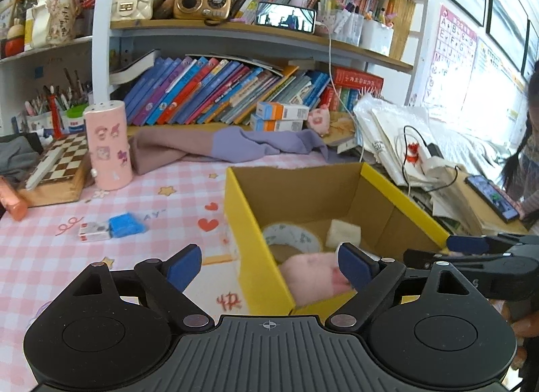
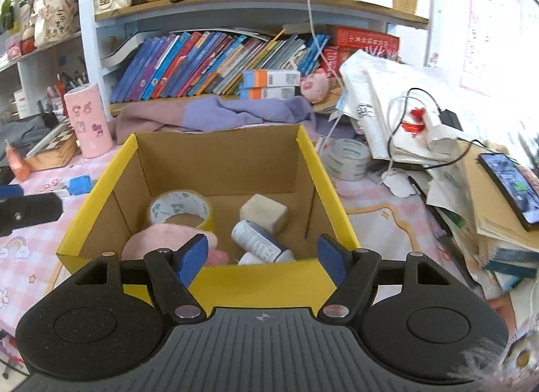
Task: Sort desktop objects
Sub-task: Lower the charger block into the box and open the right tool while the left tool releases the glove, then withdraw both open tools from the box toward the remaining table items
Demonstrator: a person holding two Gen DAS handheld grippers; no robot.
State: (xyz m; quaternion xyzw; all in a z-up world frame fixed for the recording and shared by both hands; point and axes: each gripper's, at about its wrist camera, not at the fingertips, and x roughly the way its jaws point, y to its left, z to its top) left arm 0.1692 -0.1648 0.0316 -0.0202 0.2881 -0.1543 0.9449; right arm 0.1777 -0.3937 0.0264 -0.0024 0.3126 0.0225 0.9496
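A yellow cardboard box [image 1: 256,257] [image 2: 97,203] stands open on the pink checked tablecloth. Inside lie a tape roll [image 2: 180,208] [image 1: 293,237], a beige foam block [image 2: 264,211] [image 1: 343,233], a white bottle with a blue label [image 2: 257,240] and a pink plush [image 2: 161,238] [image 1: 310,274]. My left gripper [image 1: 269,269] hangs open over the box's near left corner, nothing between its pads. My right gripper [image 2: 262,257] is open above the box's near wall, also empty. Each gripper shows at the edge of the other's view.
A blue block [image 1: 128,225] and a small white carton [image 1: 94,232] lie left of the box. Behind them stand a pink canister [image 1: 107,146] and a chessboard [image 1: 57,169]. Right of the box sit another tape roll [image 2: 347,159], piled papers and a phone [image 2: 512,186]. A person [image 1: 529,156] stands far right.
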